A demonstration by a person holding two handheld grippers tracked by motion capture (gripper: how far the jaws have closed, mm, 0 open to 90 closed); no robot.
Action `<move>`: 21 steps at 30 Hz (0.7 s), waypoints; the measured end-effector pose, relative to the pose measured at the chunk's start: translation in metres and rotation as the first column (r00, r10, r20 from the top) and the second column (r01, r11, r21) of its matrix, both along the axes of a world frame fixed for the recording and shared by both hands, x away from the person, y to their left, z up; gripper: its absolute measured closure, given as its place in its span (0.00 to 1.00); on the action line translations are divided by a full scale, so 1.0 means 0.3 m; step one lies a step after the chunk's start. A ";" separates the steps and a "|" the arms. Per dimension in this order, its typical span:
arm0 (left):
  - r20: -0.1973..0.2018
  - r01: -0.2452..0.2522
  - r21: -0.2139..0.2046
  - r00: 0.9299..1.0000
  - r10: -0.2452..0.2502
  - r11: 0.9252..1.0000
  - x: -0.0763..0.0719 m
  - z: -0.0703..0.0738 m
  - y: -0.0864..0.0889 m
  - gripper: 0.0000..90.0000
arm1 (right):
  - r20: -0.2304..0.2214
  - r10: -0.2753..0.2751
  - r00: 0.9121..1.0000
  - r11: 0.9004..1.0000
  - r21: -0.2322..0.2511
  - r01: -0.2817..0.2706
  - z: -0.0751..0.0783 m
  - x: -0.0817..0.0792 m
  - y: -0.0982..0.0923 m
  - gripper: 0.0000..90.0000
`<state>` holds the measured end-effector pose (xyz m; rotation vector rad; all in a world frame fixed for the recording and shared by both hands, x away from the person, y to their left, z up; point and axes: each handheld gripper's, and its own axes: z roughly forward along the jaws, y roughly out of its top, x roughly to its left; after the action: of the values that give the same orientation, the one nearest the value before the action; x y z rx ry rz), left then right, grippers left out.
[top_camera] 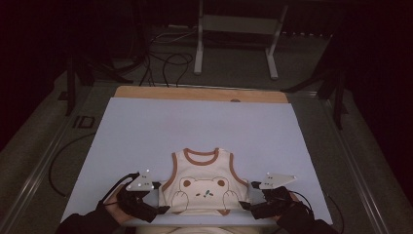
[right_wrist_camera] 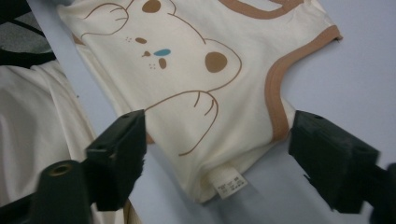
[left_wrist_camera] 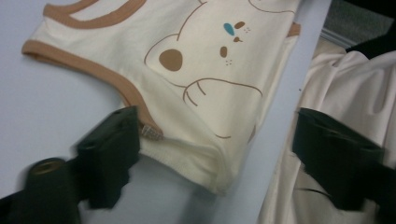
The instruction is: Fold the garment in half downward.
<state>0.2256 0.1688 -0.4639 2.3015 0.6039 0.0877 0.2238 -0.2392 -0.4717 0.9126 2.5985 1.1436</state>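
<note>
At the vest's bottom corners, both grippers hover spread wide.

The room is dim, its far end and both sides sinking into near black, while the table in the middle catches most of the light. A pale lavender-blue sheet covers the tabletop, leaving a bare strip of light wood along the far edge. Beyond it the floor is grey and dull, with dark cables looping loosely across it. A pale metal frame stands farther back on two legs with flat feet. Dark stands flank the table at left and right. Metal rails run along the table's sides, angling toward the near corners.
</note>
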 end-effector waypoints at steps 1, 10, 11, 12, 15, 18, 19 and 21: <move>0.000 0.000 0.000 1.000 0.000 1.000 0.000 0.000 0.000 0.16 | 0.000 0.000 1.000 1.000 0.000 0.000 0.000 0.000 0.000 0.20; 0.030 0.002 -0.030 1.000 -0.001 1.000 0.032 0.032 -0.009 0.00 | 0.027 -0.005 1.000 0.999 0.042 0.003 0.033 0.027 0.004 0.10; 0.032 0.004 -0.028 0.999 -0.003 1.000 0.035 0.036 -0.009 0.00 | 0.032 -0.006 0.999 0.998 0.055 0.004 0.040 0.035 0.005 0.10; 0.033 0.008 -0.030 0.999 -0.007 1.000 0.040 0.040 -0.012 0.00 | 0.049 -0.012 0.999 0.998 0.057 0.009 0.051 0.049 0.006 0.10; 0.040 0.014 -0.040 0.999 -0.013 0.999 0.051 0.053 -0.016 0.00 | 0.062 -0.007 0.998 0.999 0.051 0.004 0.061 0.060 0.009 0.10; 0.054 0.016 -0.037 0.998 -0.014 0.999 0.069 0.070 -0.021 0.00 | 0.082 -0.005 0.997 0.999 0.042 0.001 0.074 0.074 0.011 0.10; 0.060 0.019 -0.036 0.998 -0.017 0.999 0.074 0.074 -0.022 0.00 | 0.086 0.001 0.996 0.999 0.045 -0.005 0.080 0.082 0.012 0.10; 0.065 0.020 -0.035 0.998 -0.018 0.999 0.083 0.084 -0.027 0.00 | 0.102 0.000 0.995 0.999 0.041 -0.004 0.090 0.090 0.013 0.10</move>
<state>0.2505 0.1609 -0.4388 2.2602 0.5463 0.1403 0.2507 -0.2351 -0.4448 0.8365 2.5045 1.2154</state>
